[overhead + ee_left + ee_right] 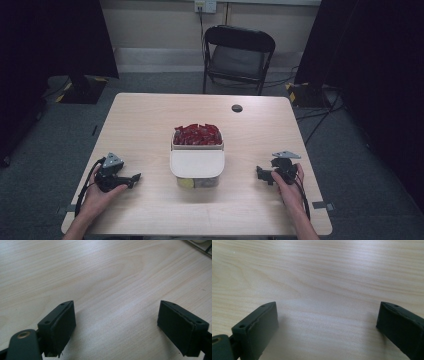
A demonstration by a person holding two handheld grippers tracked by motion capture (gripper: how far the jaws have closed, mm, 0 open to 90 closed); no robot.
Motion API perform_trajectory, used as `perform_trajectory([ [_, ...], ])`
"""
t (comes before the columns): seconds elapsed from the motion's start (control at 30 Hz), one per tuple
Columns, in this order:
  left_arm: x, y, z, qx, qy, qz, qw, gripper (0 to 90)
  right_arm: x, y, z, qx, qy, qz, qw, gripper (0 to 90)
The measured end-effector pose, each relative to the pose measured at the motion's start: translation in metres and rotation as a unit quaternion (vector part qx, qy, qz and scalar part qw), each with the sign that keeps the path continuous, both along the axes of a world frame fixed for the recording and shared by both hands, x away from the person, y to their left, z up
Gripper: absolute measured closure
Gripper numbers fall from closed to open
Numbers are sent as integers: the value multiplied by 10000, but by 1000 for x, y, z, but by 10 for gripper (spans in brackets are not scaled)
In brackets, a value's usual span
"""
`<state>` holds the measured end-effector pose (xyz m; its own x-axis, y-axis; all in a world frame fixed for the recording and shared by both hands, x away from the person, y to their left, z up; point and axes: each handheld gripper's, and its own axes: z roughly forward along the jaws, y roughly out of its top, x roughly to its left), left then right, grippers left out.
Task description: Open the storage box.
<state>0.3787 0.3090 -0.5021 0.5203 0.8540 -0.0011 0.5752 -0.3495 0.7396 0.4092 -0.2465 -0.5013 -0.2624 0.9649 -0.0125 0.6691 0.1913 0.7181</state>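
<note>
Both grippers, left gripper (134,178) and right gripper (260,174), rest spread and empty; a careless approach could dislodge the loosely seated lid (196,163) from the container (198,181).

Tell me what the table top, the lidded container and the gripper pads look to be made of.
Table top: pale wood-grain laminate, slight sheen. Container: see-through plastic, probably, under an opaque cream lid. Pads: matte black, rubbery-looking, with screw holes.
</note>
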Motion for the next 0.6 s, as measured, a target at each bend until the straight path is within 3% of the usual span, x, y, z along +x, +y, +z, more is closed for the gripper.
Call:
perform_trajectory([
  [0.47, 0, 0, 0, 4, 7, -6, 10000, 146, -1, 1, 0, -11, 11, -101, 9999, 30],
  [0.53, 0, 0, 0, 8, 2, -3, 10000, 146, -2, 2, 1, -11, 22, -85, 10000, 65],
  [0.6, 0, 0, 0, -3, 10, 1, 10000, 146, -3, 2, 4, 56, -2, -106, 9999, 193],
])
